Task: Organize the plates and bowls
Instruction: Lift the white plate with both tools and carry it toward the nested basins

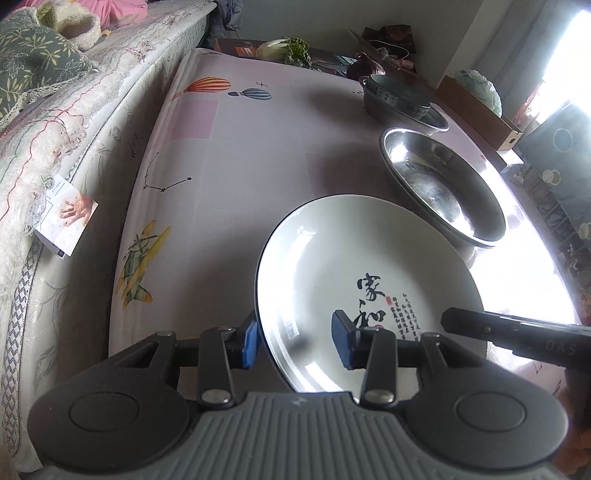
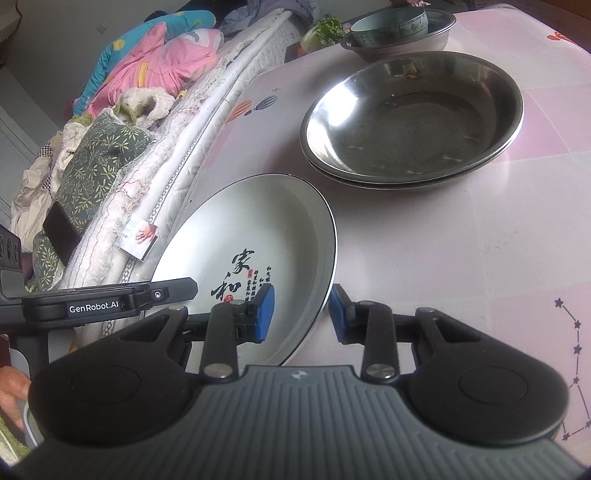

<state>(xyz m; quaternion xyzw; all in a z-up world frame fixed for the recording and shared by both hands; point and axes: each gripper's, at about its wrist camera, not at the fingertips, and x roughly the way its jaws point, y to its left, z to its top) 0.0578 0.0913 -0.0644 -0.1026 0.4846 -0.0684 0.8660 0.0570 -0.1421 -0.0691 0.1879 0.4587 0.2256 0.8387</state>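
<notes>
The round white ceramic plate with black calligraphy (image 1: 354,273) was held above the pink cloth-covered table (image 1: 236,173), beside the stacked steel basins (image 2: 413,118). Its opposite rims were straddled by the left gripper (image 1: 297,341) and right gripper (image 2: 301,314); pad contact, apparently made, could not be confirmed.

The right gripper (image 2: 301,314) straddles the near rim of a white plate (image 2: 258,236) with black calligraphy, one blue finger over the inside and the other outside; whether the pads press on the rim is hard to tell. Past it on the pink-clothed desk (image 2: 480,258) sit stacked steel basins (image 2: 410,122), and farther back a green bowl (image 2: 388,24) rests inside another steel basin (image 2: 399,42). The left gripper (image 2: 170,293) reaches in over the plate's left rim, with a bed (image 2: 177,147) alongside the desk.
</notes>
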